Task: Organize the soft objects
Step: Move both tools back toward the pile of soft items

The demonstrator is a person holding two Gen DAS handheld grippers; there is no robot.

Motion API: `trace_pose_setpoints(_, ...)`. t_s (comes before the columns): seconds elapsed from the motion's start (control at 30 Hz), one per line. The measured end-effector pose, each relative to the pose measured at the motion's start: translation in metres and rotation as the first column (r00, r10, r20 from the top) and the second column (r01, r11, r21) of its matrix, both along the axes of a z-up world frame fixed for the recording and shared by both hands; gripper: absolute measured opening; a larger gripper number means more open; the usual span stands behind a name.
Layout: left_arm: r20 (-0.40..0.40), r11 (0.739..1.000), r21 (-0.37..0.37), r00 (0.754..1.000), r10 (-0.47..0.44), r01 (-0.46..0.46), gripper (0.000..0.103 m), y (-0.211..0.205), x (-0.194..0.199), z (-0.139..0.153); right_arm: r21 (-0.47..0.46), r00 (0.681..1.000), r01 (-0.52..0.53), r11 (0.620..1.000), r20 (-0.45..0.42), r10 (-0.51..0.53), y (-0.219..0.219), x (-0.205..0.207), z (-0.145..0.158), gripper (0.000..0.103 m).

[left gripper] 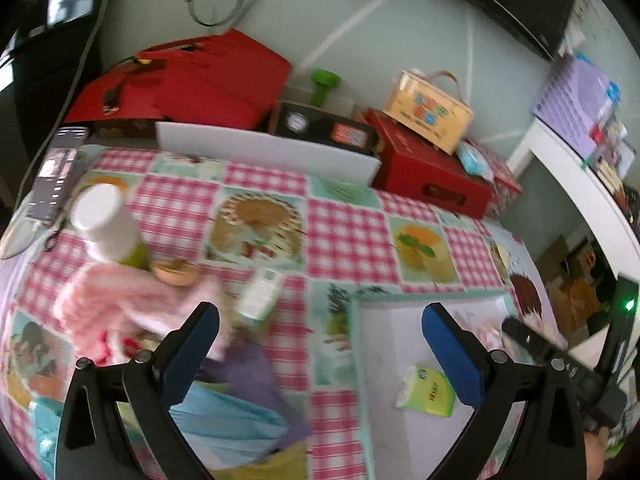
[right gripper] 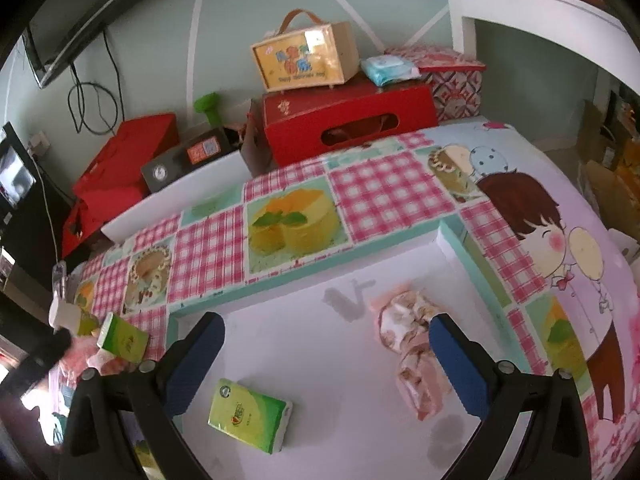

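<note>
Two soft things already lie in the white tray (right gripper: 304,344): a green tissue pack (right gripper: 249,415) near my side and a crumpled pink cloth (right gripper: 412,344) toward its right. I judge both light and limp; the pack should squash under the pads but keep its block shape, so I would take it across its short sides. The cloth will drape and trail, so a pinch on a bunched fold in its middle looks safest.

My right gripper (right gripper: 326,354) hangs over the tray with jaws wide apart and nothing between them; its right finger (right gripper: 460,364) sits just beside the cloth, though I cannot tell if it touches.

My left gripper (left gripper: 320,348) is likewise wide open and empty, straddling the tray's left edge. Left of the tray on the tablecloth (left gripper: 344,236) is the unsorted heap: a fluffy pink cloth (left gripper: 120,300), a purple cloth (left gripper: 256,376), a blue cloth (left gripper: 224,420) and another pack (left gripper: 260,294), blurred. A white-capped bottle (left gripper: 106,224) stands behind the heap, rigid, so I would leave it.
</note>
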State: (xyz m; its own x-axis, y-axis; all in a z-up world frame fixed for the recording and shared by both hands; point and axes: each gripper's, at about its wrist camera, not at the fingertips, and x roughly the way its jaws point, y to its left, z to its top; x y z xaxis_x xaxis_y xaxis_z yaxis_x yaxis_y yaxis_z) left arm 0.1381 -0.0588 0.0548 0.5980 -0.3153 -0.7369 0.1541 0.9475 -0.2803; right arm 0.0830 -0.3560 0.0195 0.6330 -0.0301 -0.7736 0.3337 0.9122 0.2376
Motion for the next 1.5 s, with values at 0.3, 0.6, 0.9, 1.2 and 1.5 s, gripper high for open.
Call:
trace_pose_setpoints(0.3, -0.045, 0.974, 0.143, 0.982, 0.185, -0.177, 0.101, 0.091, 0.004, 0.006, -0.064, 0.997, -0.076, 0.995, -0.008, 0.075, 0.035, 0.009, 0.004, 0.103)
trace_pose_setpoints(0.6, -0.183, 0.931, 0.066, 0.913, 0.365, -0.360, 0.101, 0.170, 0.001, -0.019, -0.127, 0.963, -0.265, 0.956, 0.026, 0.270, 0.116, 0.026, 0.015, 0.103)
trace_pose_setpoints(0.9, -0.297, 0.937, 0.032, 0.891, 0.342, -0.349, 0.101, 0.174, 0.020, -0.053, -0.160, 0.899, -0.438, 0.884, -0.050, 0.436, 0.192, 0.047, -0.006, 0.103)
trace_pose_setpoints(1.2, -0.326, 0.930, -0.019, 0.881, 0.342, -0.368, 0.101, 0.177, 0.041, -0.064, -0.167, 0.867, -0.498, 0.851, -0.120, 0.484, 0.228, 0.072, -0.030, 0.103)
trace_pose_setpoints(1.5, -0.377, 0.940, -0.050, 0.878, 0.296, -0.339, 0.101, 0.153, 0.056, -0.079, -0.141, 0.860, -0.510, 0.849, -0.110, 0.498, 0.240, 0.095, -0.038, 0.102)
